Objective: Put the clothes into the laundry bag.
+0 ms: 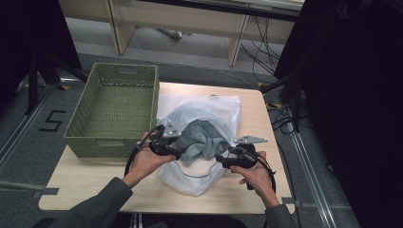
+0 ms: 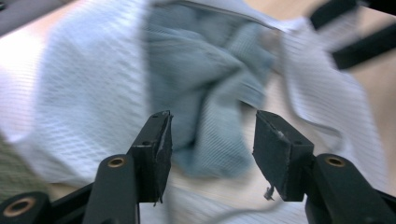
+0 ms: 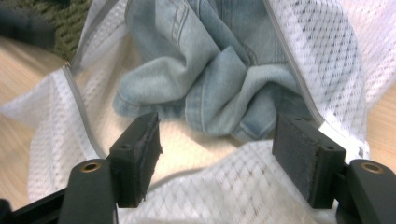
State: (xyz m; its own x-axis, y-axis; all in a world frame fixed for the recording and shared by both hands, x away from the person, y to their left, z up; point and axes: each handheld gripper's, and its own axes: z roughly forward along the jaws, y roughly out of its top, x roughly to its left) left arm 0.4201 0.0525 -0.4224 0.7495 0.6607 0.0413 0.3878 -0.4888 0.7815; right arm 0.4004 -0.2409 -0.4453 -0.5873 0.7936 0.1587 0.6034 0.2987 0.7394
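A white mesh laundry bag [image 1: 192,178] lies on the wooden table [image 1: 95,183], its zipped mouth spread wide. A light blue denim garment [image 1: 202,137] sits bunched partly inside that mouth. My left gripper [image 1: 178,153] is at the bag's left edge, open, its jaws apart just short of the denim [image 2: 205,79]. My right gripper [image 1: 219,159] is at the bag's right side, open, jaws spread over the mesh [image 3: 224,196] in front of the denim folds [image 3: 219,84]. Nothing sits between either pair of jaws.
A green woven basket [image 1: 114,137] stands empty at the table's left, close to my left hand. The table's right edge is near my right hand. Cables and dark stands [image 1: 285,90] lie on the floor to the right.
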